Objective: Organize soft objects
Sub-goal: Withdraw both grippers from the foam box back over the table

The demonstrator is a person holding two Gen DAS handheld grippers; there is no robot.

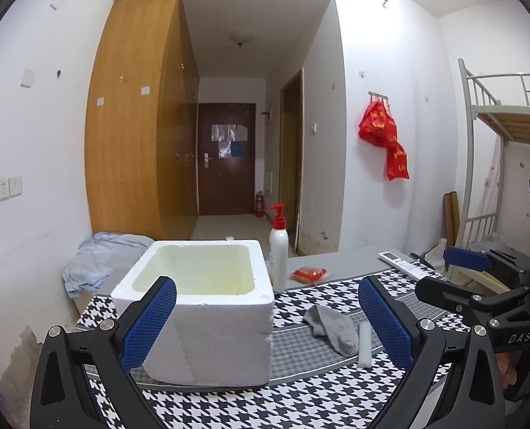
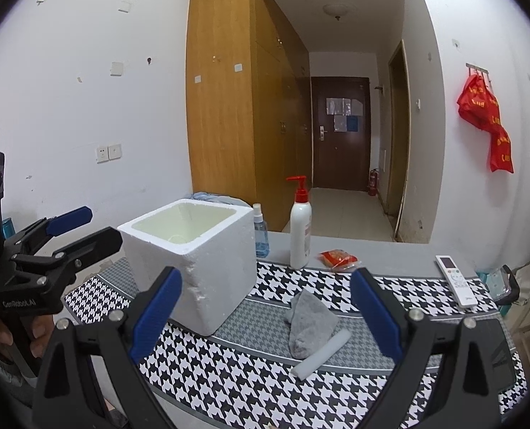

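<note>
Both grippers, left (image 1: 266,321) and right (image 2: 265,316), hung spread and empty; grey sock (image 2: 309,323) and white foam stick (image 2: 320,354) lay beside seemingly empty foam box (image 2: 193,261); nothing sorted yet

A white pump bottle (image 2: 299,230) with a red top stands at the far edge of the houndstooth mat (image 2: 401,291). Left of the bottle is a small blue spray bottle (image 2: 260,232); right of it lie a red packet (image 2: 337,259) and, farther right, a white remote (image 2: 456,280).
</note>
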